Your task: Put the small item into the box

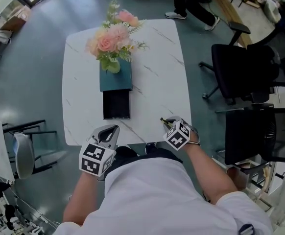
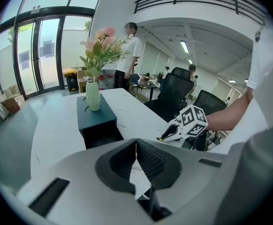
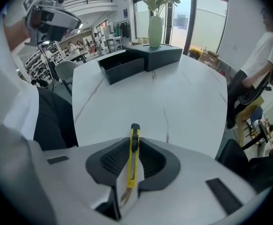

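Dark teal rectangular box (image 1: 115, 78) on the white marbled square table (image 1: 157, 72), pale green vase of pink flowers (image 1: 113, 65) atop it, open black tray (image 1: 116, 105) at its near end. Near-right of the box, slim yellow utility knife (image 3: 132, 158) between the right gripper's (image 1: 166, 123) jaws.

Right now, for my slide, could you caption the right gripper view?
Right gripper clamps a yellow utility knife over the white table, open dark box ahead.
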The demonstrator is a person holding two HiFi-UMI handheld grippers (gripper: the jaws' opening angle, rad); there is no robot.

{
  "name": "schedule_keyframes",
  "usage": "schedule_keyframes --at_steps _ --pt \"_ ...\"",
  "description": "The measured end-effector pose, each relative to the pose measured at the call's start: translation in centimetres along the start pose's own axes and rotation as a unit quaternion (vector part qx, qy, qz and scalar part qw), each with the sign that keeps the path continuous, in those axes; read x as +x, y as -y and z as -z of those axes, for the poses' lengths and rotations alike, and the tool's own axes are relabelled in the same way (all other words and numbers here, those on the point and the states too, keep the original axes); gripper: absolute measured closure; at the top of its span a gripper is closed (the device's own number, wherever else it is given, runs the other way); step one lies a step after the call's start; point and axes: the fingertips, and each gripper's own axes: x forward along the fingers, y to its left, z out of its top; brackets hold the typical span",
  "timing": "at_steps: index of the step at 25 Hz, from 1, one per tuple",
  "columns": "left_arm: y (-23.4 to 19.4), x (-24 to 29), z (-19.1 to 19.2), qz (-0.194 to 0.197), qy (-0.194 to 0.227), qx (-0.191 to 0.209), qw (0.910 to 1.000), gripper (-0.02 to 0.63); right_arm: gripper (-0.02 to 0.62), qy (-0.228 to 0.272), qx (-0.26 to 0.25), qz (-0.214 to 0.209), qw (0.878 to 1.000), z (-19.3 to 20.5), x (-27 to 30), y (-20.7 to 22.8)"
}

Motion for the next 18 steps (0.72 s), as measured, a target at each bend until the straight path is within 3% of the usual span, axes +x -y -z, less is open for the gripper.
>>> schedule_keyframes --at_steps 6,11,18 --pt "-2.4 -0.6 0.1 0.009 -0.001 0.003 1.0 0.59 0.522 0.003 0.018 0.009 1.0 -1.5 -0.3 -0.3" --pt "-4.0 -1.1 -0.2 0.034 -0.004 0.032 0.9989 0.59 0.522 0.019 0.051 0.037 0.998 -3.4 -1.2 -0.4" --pt "-8.0 -2.8 -0.2 0.045 -0.001 0.051 0.9977 0.589 0.523 0.065 0.042 0.068 0.995 -9.6 -2.8 -1.2"
